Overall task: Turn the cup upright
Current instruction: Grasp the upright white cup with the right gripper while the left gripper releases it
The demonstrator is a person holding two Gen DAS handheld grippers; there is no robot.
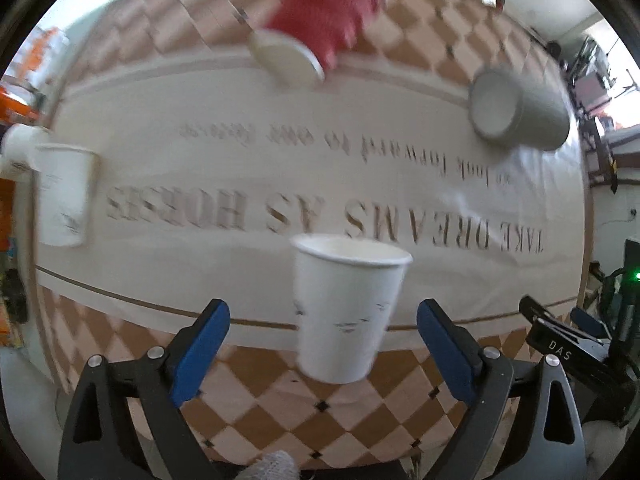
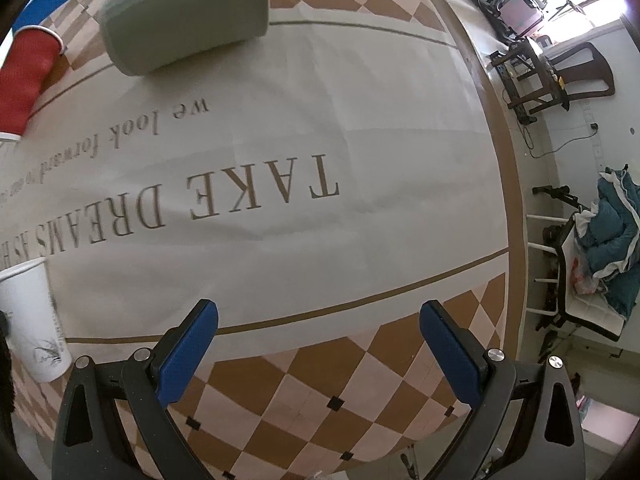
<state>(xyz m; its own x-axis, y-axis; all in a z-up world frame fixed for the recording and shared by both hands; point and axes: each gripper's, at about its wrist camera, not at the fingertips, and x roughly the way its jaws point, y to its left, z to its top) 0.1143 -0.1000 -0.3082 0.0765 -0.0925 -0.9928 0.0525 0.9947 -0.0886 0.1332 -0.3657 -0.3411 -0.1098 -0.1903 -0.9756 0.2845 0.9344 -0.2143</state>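
Cups lay scattered over the cloth-covered bench, and the white paper cup already stood mouth-up directly ahead of the left gripper, between its wide-spread blue pads without touching either. Beyond it the red cup and the grey cup lay on their sides. The grey cup sat far ahead and left of the right gripper, which was also wide open and held nothing; judged by position, it was the nearer one.

Both grippers: black frames, blue-padded jaws, silver screws.
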